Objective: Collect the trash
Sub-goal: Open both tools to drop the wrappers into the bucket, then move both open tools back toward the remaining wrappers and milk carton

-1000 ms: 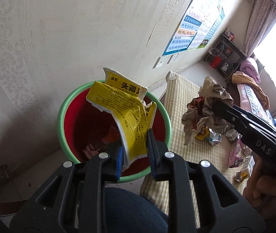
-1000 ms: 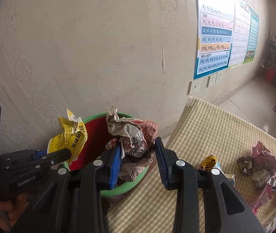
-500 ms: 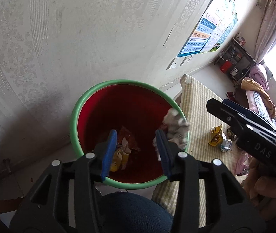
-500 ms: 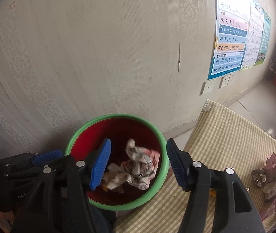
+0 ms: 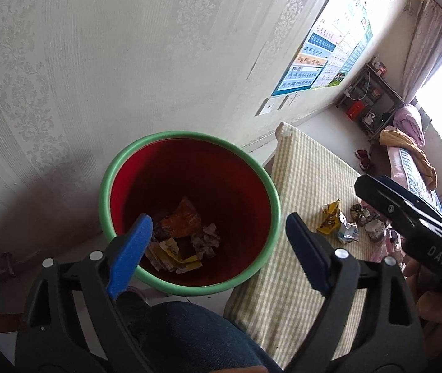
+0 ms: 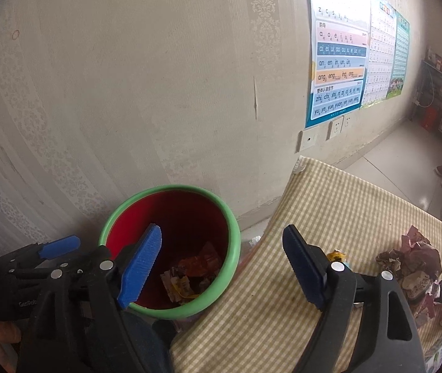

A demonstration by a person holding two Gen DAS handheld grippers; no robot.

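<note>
A red bin with a green rim (image 5: pixel 106 186) (image 6: pixel 235 239) stands by the wall, left of the table. Crumpled wrappers (image 5: pixel 179 242) (image 6: pixel 190 275) lie at its bottom, among them the yellow packet and the grey paper wad. My left gripper (image 5: pixel 218 248) is wide open and empty above the bin. My right gripper (image 6: pixel 222 264) is wide open and empty over the bin's right rim. More wrappers (image 5: pixel 342 223) (image 6: pixel 413 264) lie on the checked tablecloth (image 5: pixel 308 171) (image 6: pixel 345 205) to the right.
A patterned wall with posters (image 6: pixel 339 62) and sockets (image 6: pixel 309 140) rises behind the bin. My knee in blue jeans (image 5: pixel 190 335) is below the grippers. A shelf (image 5: pixel 367 102) and bedding (image 5: pixel 407 136) lie far right.
Both grippers let go of their trash: the yellow packet and the crumpled paper wad dropped into the bin. Both sets of jaws opened wider and lifted back a little.
</note>
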